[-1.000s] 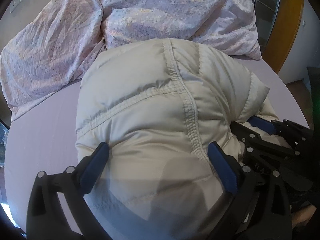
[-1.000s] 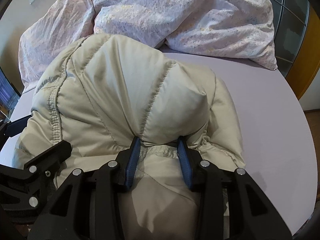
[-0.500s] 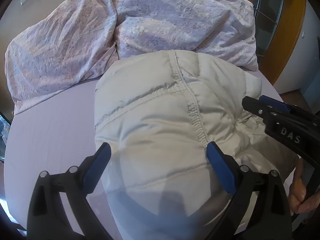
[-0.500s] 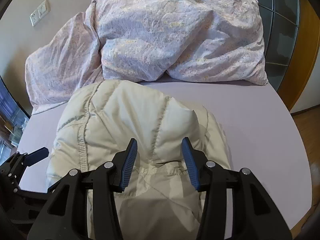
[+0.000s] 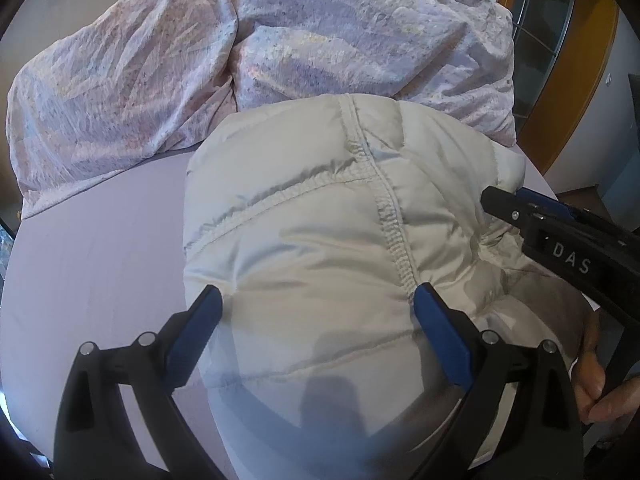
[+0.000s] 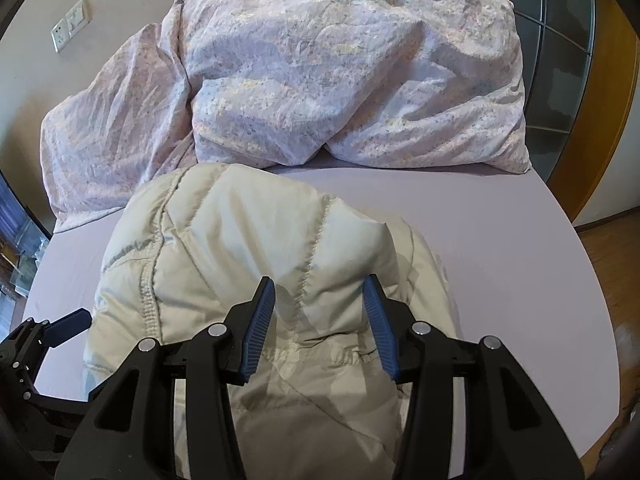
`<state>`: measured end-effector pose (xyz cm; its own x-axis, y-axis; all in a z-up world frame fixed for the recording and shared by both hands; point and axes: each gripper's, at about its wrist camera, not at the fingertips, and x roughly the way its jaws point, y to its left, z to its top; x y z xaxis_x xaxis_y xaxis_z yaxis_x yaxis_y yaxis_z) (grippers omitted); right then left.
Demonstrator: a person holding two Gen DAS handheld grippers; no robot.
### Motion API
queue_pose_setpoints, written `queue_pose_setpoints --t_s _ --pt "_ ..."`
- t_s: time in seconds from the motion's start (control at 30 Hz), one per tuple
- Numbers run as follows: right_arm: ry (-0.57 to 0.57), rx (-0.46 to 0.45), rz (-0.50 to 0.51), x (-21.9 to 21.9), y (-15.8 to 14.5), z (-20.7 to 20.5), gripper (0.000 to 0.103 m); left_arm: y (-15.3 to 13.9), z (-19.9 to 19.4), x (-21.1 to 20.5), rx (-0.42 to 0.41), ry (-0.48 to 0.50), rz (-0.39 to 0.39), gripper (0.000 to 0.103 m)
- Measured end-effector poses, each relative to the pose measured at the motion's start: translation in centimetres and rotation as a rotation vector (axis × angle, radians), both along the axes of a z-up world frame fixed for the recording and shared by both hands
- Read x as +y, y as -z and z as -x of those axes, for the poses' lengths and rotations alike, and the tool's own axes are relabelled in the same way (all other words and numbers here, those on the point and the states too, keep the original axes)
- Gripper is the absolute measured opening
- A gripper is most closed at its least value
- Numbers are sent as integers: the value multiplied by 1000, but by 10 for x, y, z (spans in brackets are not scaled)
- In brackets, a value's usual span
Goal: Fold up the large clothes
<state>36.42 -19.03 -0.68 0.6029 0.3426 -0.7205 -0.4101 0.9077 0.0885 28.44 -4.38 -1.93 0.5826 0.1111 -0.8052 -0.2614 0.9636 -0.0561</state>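
Cream puffer jacket [image 5: 320, 240], left gripper [image 5: 316, 320] and right gripper [image 6: 320, 312] spread above it

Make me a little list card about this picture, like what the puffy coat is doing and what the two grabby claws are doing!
garment: cream puffer jacket, bunched in a folded heap
resting on: lilac bed sheet
behind it: rumpled floral duvet, touching the jacket's far edge
left gripper: open wide, over the jacket's near part, nothing pinched
right gripper: open, over the jacket's near edge, nothing pinched
wall: socket plate at upper left
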Motion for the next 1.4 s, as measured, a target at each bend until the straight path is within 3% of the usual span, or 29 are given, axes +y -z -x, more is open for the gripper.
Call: queue_pose_setpoints --t_s 0.3,0.67,0.87,1.03,1.4 --pt "24 34 15 -4 26 -8 56 8 -9 2 3 14 8 101" --pt "13 23 20 -2 53 -14 56 18 -28 -2 -3 32 -34 101" --pt "33 41 23 -3 39 -12 56 21 -30 1 -1 40 -35 101" --pt "36 -19 -37 1 15 -10 57 21 -29 3 -7 36 -24 101" --pt "41 -33 15 5 45 -19 62 24 -28 -5 -31 40 -39 101"
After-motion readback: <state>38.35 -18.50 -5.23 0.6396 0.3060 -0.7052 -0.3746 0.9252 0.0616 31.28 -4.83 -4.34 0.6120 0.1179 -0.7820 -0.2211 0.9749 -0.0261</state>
